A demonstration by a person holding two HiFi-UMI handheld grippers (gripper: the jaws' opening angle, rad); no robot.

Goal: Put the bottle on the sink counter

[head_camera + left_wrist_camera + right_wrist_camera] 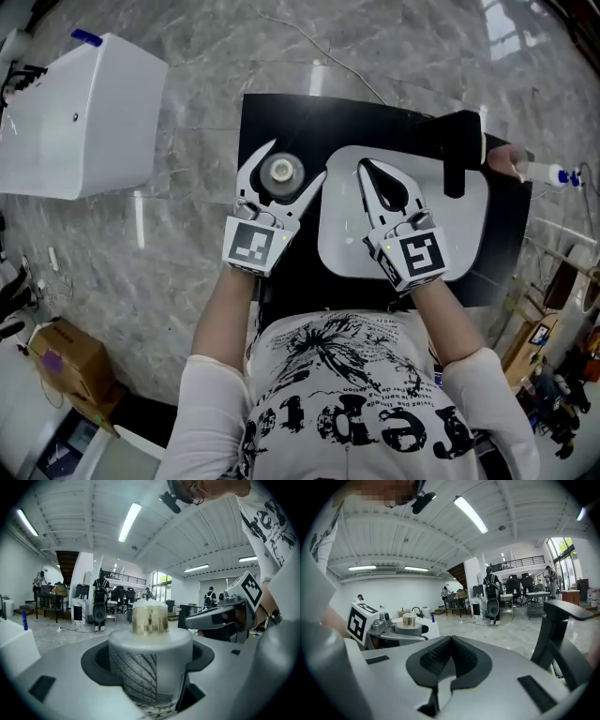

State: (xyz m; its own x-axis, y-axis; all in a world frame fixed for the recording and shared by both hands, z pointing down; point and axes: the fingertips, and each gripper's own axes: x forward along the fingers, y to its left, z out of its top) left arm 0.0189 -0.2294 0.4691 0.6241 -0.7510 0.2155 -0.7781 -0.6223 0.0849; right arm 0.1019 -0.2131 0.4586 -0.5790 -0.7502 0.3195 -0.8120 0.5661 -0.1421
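Observation:
Seen from above, the bottle (279, 172) shows its round pale cap, held upright above the black sink counter (281, 117). My left gripper (296, 159) is shut on it. In the left gripper view the bottle (145, 667) is a white cylinder with black line print and a gold cap (150, 618), seated in the jaws' dark recess. My right gripper (367, 166) is shut on nothing and hangs over the white basin (469, 225). In the right gripper view its jaws (451, 641) meet, and the left gripper with the bottle (408, 619) shows at the left.
A black faucet (457, 150) stands at the basin's far right rim and shows as a dark post (560, 630) in the right gripper view. A white boxy unit (80, 117) stands on the marble floor to the left. A cardboard box (66, 361) lies at lower left.

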